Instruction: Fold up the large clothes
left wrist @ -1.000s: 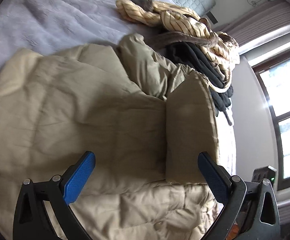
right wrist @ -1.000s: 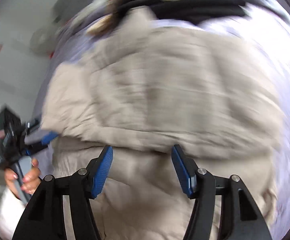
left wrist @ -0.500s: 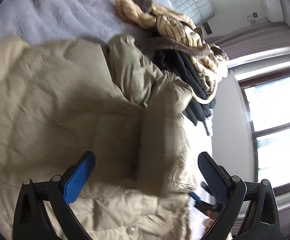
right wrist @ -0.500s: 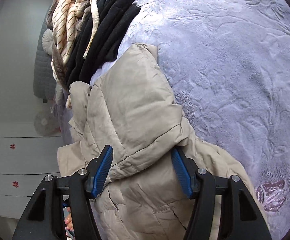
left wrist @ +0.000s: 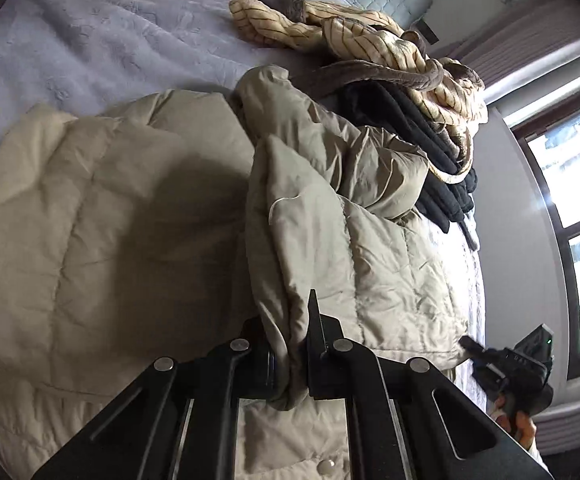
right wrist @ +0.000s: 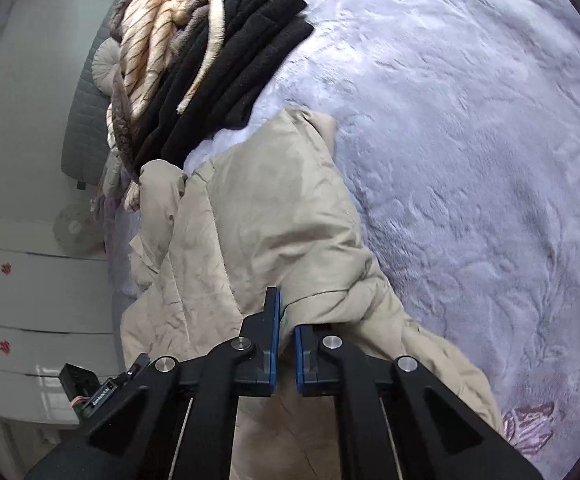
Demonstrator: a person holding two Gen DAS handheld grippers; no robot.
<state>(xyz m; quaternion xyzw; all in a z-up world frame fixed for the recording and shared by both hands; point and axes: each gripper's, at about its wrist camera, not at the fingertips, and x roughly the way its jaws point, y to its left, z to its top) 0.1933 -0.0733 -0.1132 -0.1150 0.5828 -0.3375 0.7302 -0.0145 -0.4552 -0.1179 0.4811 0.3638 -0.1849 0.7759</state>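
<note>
A large beige quilted jacket point(left wrist: 138, 216) lies spread on the lavender bedspread point(left wrist: 102, 32). My left gripper point(left wrist: 290, 356) is shut on a folded edge of the jacket, with cloth bunched between the jaws. My right gripper point(right wrist: 286, 340) is shut on another edge of the same jacket point(right wrist: 266, 216), near the sleeve. The right gripper also shows in the left wrist view point(left wrist: 505, 364) at the jacket's far edge, held by a hand. Part of the left gripper point(right wrist: 90, 392) shows at the lower left in the right wrist view.
A pile of clothes lies beyond the jacket: a cream striped garment point(left wrist: 369, 40) on black clothes point(left wrist: 421, 148); both show in the right wrist view point(right wrist: 226, 48). A window point(left wrist: 573, 208) is on the right. White drawers point(right wrist: 30, 312) and a fan point(right wrist: 72, 228) stand beside the bed.
Both grippers were open and have closed on edges of the jacket. The jacket's side panel now stands lifted in a fold between them.
</note>
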